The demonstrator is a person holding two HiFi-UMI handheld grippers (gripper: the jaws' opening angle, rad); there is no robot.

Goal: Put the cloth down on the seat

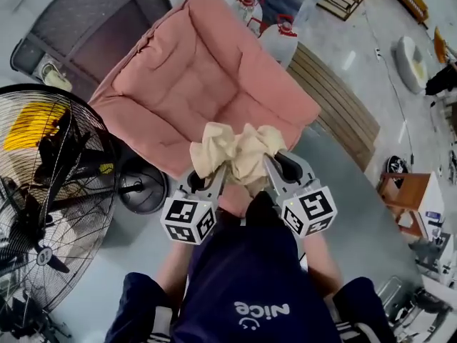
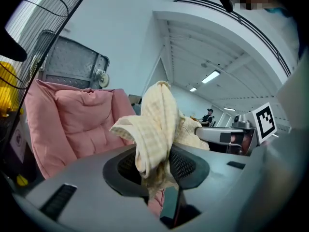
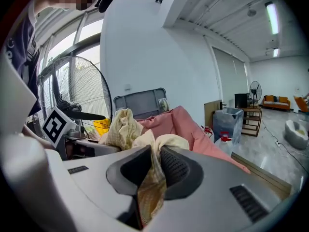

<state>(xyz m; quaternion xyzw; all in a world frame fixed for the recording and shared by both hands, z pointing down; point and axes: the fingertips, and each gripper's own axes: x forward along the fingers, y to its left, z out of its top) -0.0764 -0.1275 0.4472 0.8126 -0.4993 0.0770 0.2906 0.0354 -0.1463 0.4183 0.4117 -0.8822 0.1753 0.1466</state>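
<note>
A pale yellow checked cloth (image 1: 238, 152) hangs bunched between my two grippers, just over the near edge of the pink padded seat (image 1: 200, 77). My left gripper (image 1: 212, 171) is shut on the cloth's left end (image 2: 155, 129), which stands up out of the jaws. My right gripper (image 1: 270, 164) is shut on the right end (image 3: 153, 173); the fabric spills over its dark pads (image 3: 177, 170). The two grippers are side by side, close together. The pink seat (image 2: 72, 124) lies straight ahead in the left gripper view and shows behind the cloth as the seat (image 3: 193, 129) in the right gripper view.
A large black floor fan (image 1: 50, 191) stands at the left, close to the seat. A grey mesh cart (image 1: 78, 27) is behind the seat. White jugs with red caps (image 1: 280, 36) and a wooden slatted panel (image 1: 343, 106) lie to the right. A person's legs are below me.
</note>
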